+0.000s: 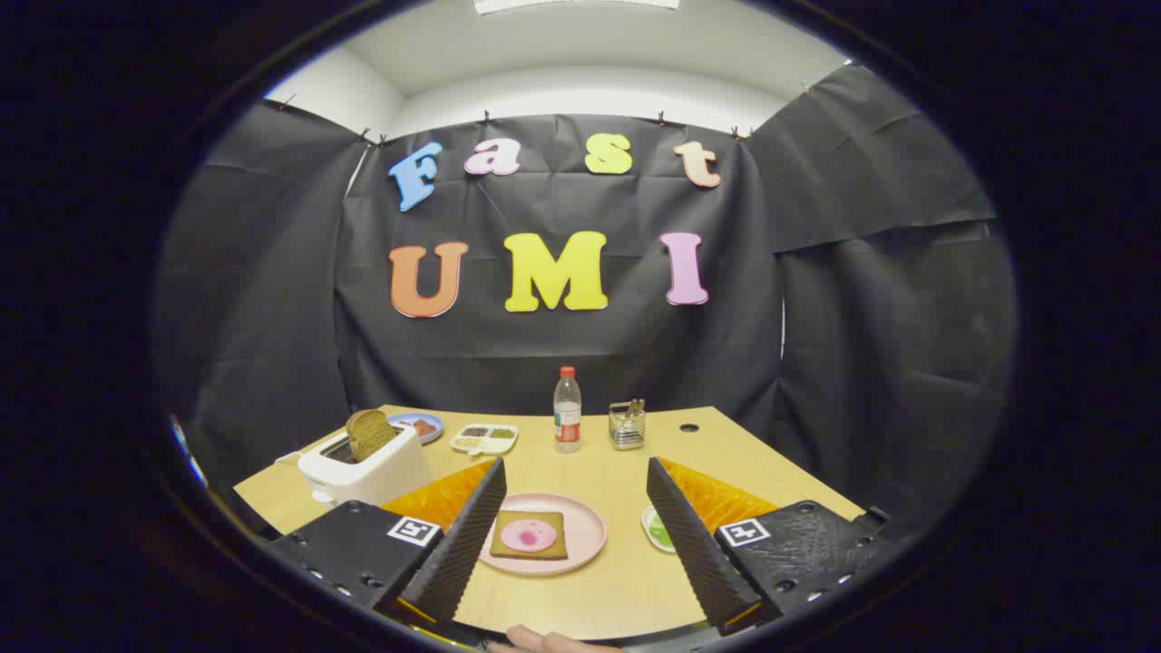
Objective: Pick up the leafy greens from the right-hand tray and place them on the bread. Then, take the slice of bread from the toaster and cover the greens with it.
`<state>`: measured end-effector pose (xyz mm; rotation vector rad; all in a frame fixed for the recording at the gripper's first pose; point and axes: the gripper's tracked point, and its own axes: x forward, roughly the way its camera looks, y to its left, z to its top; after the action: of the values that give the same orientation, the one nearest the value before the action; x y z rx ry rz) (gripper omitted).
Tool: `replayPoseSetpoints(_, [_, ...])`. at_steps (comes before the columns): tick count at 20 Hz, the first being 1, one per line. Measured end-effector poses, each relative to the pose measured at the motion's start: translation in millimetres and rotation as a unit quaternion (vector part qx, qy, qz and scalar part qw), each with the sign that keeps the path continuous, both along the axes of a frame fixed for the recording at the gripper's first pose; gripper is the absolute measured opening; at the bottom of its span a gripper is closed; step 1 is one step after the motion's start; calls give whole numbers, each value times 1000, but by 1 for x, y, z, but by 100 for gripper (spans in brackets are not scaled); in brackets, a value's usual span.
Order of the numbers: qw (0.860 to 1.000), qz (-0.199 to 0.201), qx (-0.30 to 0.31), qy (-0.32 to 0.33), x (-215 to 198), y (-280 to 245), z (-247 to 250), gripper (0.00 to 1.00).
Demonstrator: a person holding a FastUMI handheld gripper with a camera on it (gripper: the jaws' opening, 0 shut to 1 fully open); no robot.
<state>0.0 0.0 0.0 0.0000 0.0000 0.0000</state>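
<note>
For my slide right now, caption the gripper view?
Open claw frames the round pink plate holding brown bread; white toaster behind.

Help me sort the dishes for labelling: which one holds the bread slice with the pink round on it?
The pink plate between the open tool's fingers. The blue plate and divided tray sit farther back; the small dish holds greens.

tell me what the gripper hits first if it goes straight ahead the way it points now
Likely the pink plate with the bread slice, lying between and just ahead of the open gripper. Depth is unclear; held level, it might pass over toward the bottle.
</note>
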Motion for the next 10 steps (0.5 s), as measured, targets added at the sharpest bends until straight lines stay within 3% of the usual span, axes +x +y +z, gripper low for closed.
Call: replayPoseSetpoints(10, [1000, -16, 14, 4, 1, -36, -2, 95])
